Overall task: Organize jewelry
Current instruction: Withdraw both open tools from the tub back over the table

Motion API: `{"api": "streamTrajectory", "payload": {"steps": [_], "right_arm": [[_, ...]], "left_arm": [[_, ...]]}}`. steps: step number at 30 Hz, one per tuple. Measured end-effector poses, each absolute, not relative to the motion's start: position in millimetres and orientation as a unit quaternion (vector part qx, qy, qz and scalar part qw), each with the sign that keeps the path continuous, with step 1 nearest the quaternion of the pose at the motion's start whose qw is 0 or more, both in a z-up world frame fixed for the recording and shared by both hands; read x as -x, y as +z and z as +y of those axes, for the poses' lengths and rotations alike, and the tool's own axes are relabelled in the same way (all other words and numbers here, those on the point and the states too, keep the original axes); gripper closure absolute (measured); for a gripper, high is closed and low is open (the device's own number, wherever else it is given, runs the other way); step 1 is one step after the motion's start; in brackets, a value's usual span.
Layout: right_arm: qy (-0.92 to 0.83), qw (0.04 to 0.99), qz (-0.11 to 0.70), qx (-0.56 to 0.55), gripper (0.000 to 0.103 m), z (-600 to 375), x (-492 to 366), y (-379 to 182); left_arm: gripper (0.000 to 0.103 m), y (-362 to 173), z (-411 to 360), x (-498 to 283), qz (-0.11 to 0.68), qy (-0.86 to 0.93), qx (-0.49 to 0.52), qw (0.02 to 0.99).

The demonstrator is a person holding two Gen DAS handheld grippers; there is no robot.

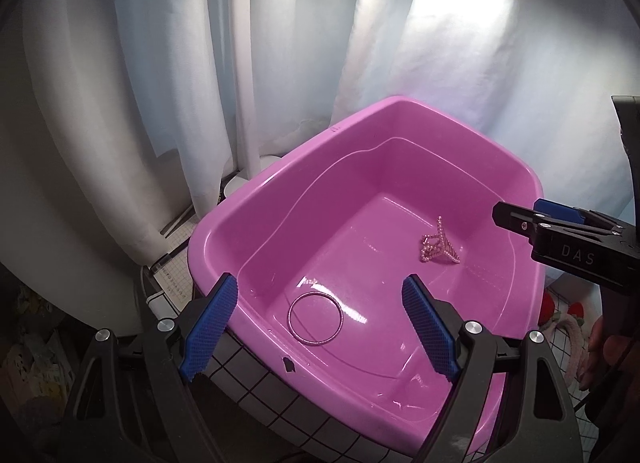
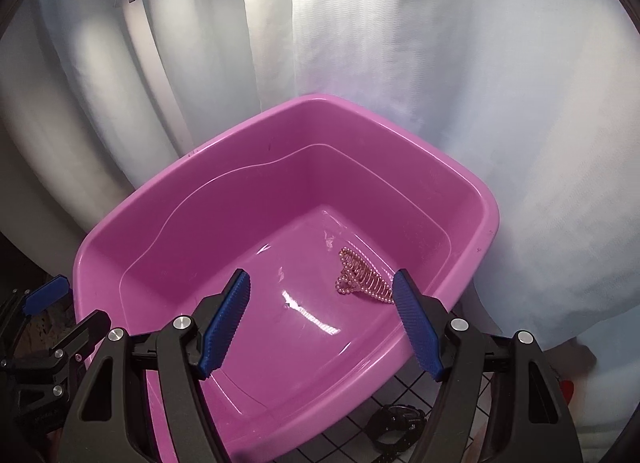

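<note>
Both the left tongs (image 1: 320, 327) and right tongs (image 2: 322, 323) are held agape, empty; between the left pair lies a thin, stiff, slippery pink ring bangle (image 1: 316, 318) in the pink plastic tub (image 1: 256, 199), best pinched across its rim

One basin (image 1: 224, 223) — two jewelry pieces (image 1: 440, 241)
</note>
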State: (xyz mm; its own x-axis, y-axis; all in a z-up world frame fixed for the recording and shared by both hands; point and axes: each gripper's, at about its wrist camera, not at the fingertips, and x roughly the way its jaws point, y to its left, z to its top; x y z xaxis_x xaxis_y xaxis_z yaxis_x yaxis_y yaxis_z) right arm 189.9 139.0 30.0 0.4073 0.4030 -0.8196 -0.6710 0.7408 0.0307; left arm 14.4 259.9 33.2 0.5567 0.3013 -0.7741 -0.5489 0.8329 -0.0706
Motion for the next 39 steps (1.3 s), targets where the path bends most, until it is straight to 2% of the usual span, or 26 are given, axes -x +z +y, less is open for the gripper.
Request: {"api": "streamTrajectory", "payload": {"steps": [15,27,39], "right_arm": [[0.316,0.844,0.413,0.134,0.033,72,-139,55],[0.278,0.874,0.391,0.077,0.032,-58,-79,75],[0.153,0.895,0.419,0.031,0.032,-220,-12,32]], "left_arm": [[0.02,53,213,8,0.389,0.22,0.136,0.884],[0.019,57,143,24,0.386,0.171,0.111,0.9],[0.017,33,65,36,0.392,0.096,0.112,0.908]]}}
